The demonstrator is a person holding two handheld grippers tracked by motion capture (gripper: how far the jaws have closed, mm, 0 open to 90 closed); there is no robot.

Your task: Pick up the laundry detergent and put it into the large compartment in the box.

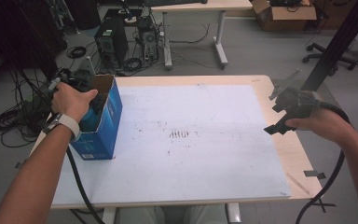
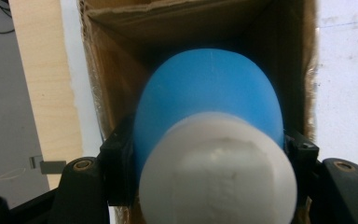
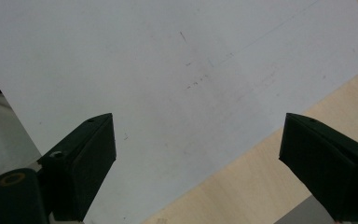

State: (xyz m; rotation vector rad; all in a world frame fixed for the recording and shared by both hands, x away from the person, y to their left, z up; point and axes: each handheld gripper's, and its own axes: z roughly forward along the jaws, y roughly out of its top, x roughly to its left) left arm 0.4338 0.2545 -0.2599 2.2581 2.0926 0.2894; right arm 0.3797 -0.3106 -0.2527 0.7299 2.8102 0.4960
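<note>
The blue bottle [image 2: 209,98] with a white cap [image 2: 216,170] sits inside the open blue carton [image 1: 103,122] at the worktop's [image 1: 205,186] left edge, the left gripper [image 2: 209,154] clamped on it; carton walls crowd both jaws. The right gripper [image 3: 198,154] hangs wide open and empty over the right edge, above the white sheet [image 3: 168,70].

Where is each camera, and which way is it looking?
High view: sits above the person's side, looking forward and down at the table; both forearms and hands come in from the bottom, the left hand at the blue box.
Left gripper view: rides the left gripper, looking into the open box; its black jaws hold a blue bottle with a white cap.
Right gripper view: rides the right gripper, looking down at the white sheet; jaws apart.
Shared: the box and the sheet also show in the high view.
</note>
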